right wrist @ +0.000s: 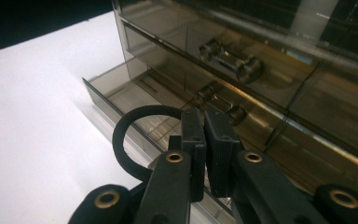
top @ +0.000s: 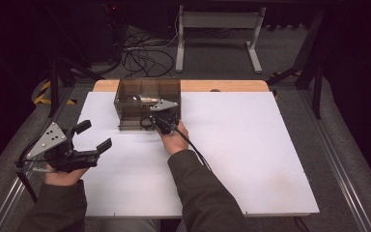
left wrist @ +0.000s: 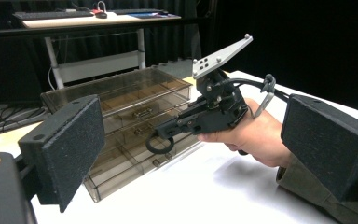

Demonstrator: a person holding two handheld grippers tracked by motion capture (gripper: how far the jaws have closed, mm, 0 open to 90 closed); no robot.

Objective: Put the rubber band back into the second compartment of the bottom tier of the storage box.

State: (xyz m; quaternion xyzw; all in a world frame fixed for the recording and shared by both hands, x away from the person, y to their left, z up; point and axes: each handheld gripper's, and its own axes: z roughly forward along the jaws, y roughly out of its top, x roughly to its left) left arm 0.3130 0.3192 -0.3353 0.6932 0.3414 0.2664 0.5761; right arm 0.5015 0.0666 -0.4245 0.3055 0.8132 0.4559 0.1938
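Note:
A smoky clear drawer box (top: pixel 134 107) stands at the back of the white table top (top: pixel 251 145). It has three drawers with small clear handles (right wrist: pixel 230 59). The bottom drawer (right wrist: pixel 116 91) is pulled out a little. My right gripper (top: pixel 160 124) is at the front of the box, low by that drawer, shut on a black ring (right wrist: pixel 121 135). The ring (left wrist: pixel 160 142) hangs from its jaws just in front of the drawer box (left wrist: pixel 121 93). My left gripper (top: pixel 95 136) is held at the table's left edge, open and empty, pointing toward the right gripper (left wrist: pixel 168 130).
A wooden strip (top: pixel 222 85) runs along the table's far edge. Behind it on the floor are cables (top: pixel 142 53) and a white desk frame (top: pixel 217 29). Dark stand legs (top: pixel 58 77) rise at both sides. Metal rails (top: pixel 340 169) flank the table.

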